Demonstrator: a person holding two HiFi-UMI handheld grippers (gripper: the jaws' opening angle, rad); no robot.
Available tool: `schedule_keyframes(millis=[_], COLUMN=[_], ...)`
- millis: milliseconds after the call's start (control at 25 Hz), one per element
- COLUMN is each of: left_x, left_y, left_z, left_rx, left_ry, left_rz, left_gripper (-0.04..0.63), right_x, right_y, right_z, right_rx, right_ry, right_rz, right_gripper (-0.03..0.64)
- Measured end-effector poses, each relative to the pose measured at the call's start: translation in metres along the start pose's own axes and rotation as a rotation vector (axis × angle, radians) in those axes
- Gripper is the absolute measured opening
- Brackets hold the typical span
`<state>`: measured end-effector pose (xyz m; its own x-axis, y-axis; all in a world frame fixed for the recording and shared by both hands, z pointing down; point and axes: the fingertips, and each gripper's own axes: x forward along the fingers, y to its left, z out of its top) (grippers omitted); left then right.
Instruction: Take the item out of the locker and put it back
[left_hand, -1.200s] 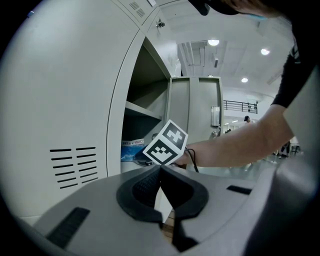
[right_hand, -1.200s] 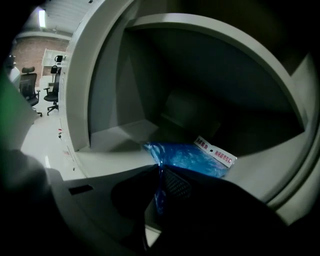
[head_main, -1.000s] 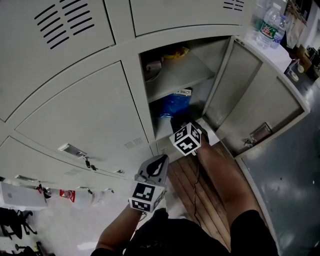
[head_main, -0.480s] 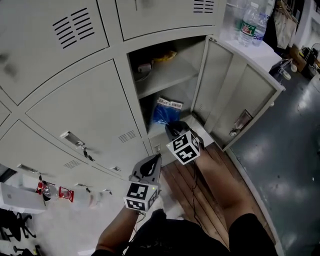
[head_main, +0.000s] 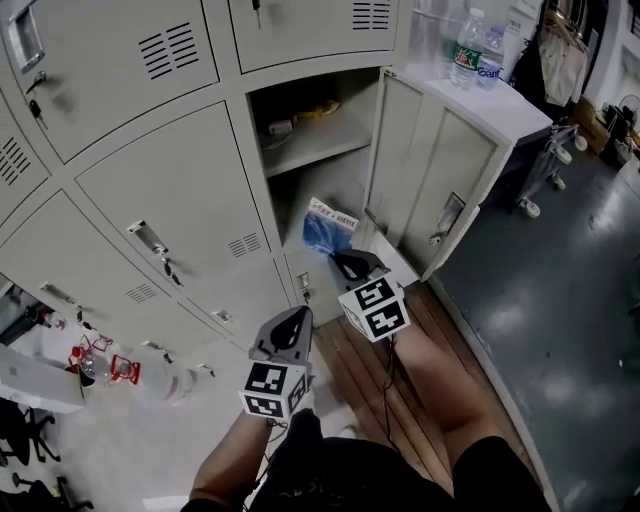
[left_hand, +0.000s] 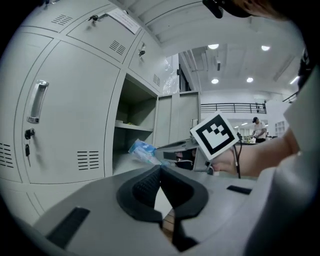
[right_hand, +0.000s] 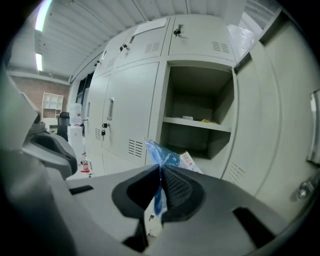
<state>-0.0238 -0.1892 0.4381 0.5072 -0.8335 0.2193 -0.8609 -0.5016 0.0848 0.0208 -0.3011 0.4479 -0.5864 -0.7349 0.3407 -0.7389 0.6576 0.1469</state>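
R gripper (head_main: 351, 263) held out fwd, tilted slightly down, jaws pinched on blue packet (head_main: 324, 230); L gripper (head_main: 298, 318) nearer body (jaws together, nothing between).

Head view overhead; both gripper views share locker (head_main: 338, 182)

The locker (head_main: 310, 180) stands ahead of you with its door (head_main: 430, 170) swung out to the right. A shelf (head_main: 330, 135) splits the inside into an upper and a lower part, and small items (head_main: 318, 108) lie on it (too small to tell what). The bag (head_main: 328, 225) sits pinched between the jaws of your right gripper (head_main: 347, 263), at the mouth of the lower part. Your left gripper (head_main: 295, 320) is left of the right one and nearer you. Bottles (head_main: 470, 55) stand on a top (head_main: 510, 100) behind the door.
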Motion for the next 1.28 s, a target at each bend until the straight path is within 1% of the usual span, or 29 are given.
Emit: schedule_keyframes(millis=[320,640,800,1080,1280], left_x=[-0.044,-0.082,-0.108,-0.163,-0.202], left_y=[-0.037,-0.058,-0.053,-0.032,-0.019], left_z=[-0.005,-0.011,-0.018,-0.027,-0.036], left_rx=[-0.021,-0.026,-0.026,-0.026,-0.017], left_ry=[-0.017,-0.029,-0.028,-0.022,-0.010], left_rz=[0.045,0.046,0.048,0.033,0.006], left_gripper=[0.003,0.003,0.003,0.003,0.003], right_x=[-0.079,-0.132,-0.145,-0.155,-0.161], right_y=[0.035,0.074,0.103,0.158,0.201], right_z=[0.004,0.001,0.003,0.013,0.016], right_rx=[0.079,0.191,0.233,0.310,0.336], right_ry=[-0.067,-0.111,-0.127,-0.154,-0.161], right_rz=[0.047,0.071,0.084,0.071,0.046], right_gripper=[0.015,0.014,0.014,0.014,0.014])
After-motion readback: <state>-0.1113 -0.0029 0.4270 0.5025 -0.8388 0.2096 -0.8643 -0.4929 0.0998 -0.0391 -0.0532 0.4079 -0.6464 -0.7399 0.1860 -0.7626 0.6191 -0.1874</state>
